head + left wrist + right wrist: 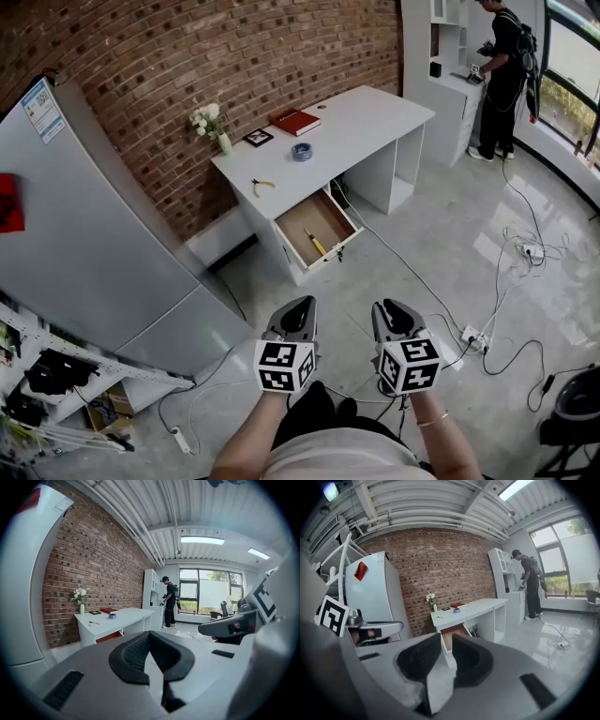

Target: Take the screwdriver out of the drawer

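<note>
Far ahead, the white desk (366, 112) has its wooden drawer (302, 217) pulled open. Inside lies the screwdriver (316, 244) with a yellow handle. Both grippers hang low near my body, well short of the desk, and hold nothing. The left gripper (300, 307) (150, 634) is shut, its dark pads meeting at the tips. The right gripper (390, 309) (446, 640) is open, with a narrow gap between its pads. Through that gap the right gripper view shows the drawer (457, 631). In the left gripper view the desk (117, 619) stands far off to the left.
On the desk lie yellow pliers (262, 186), a blue tape roll (302, 151), a red book (295, 121), a small frame (258, 138) and a flower vase (214, 124). A grey fridge (84, 234) stands left. Cables and a power strip (473, 337) lie right. A person (502, 75) works at the far shelf.
</note>
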Tool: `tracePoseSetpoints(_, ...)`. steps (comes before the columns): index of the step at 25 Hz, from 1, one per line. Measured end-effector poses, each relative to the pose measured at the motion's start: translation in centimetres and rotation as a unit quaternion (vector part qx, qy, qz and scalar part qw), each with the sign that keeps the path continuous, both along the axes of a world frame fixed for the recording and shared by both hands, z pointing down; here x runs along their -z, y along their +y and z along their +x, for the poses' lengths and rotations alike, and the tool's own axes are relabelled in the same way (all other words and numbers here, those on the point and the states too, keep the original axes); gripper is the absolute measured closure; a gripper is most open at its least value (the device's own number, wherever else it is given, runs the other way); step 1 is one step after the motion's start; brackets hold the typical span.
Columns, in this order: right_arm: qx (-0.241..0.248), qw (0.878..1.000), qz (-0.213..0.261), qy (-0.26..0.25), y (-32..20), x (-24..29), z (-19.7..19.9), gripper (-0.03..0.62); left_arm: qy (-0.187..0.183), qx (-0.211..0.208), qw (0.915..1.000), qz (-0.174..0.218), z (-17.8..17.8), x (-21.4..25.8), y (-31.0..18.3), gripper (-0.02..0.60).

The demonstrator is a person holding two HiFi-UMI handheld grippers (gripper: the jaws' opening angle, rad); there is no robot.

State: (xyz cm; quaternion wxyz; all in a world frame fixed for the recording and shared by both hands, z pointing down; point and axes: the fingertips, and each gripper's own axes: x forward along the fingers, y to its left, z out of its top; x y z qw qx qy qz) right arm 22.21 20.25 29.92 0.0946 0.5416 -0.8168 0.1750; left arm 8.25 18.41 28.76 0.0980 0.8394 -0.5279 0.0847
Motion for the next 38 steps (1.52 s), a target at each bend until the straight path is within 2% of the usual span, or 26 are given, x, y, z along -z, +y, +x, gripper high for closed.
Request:
tracePoseSetpoints(7, 0.01, 1.0, -0.007, 0.01, -0.4, -0.6, 0.0, 0.524, 0.002, 0.007, 0.9999, -0.014, -0.4, -1.0, -0.4, 0.589)
tracePoseSetpoints(17, -0.009, 1.0, -0.021, 0.02, -4.0, -1.9, -0.4, 0.458, 0.009, 0.008, 0.9996, -0.027, -1.4, -2.4, -4.1, 0.589)
tracePoseSetpoints(28, 0.002, 0.998, -0.059, 0.006, -13.7, -4.0, -4.0, 0.442, 0.02, 0.013, 0.9986, -0.048, -4.5, -4.3, -14.0, 0.589)
tracePoseSetpoints(38, 0.015, 0.998, -0.056, 0.015, -23.9, -4.0, -8.0, 0.442, 0.029, 0.006, 0.9982, -0.052, -7.7, -4.9, -24.1, 0.589)
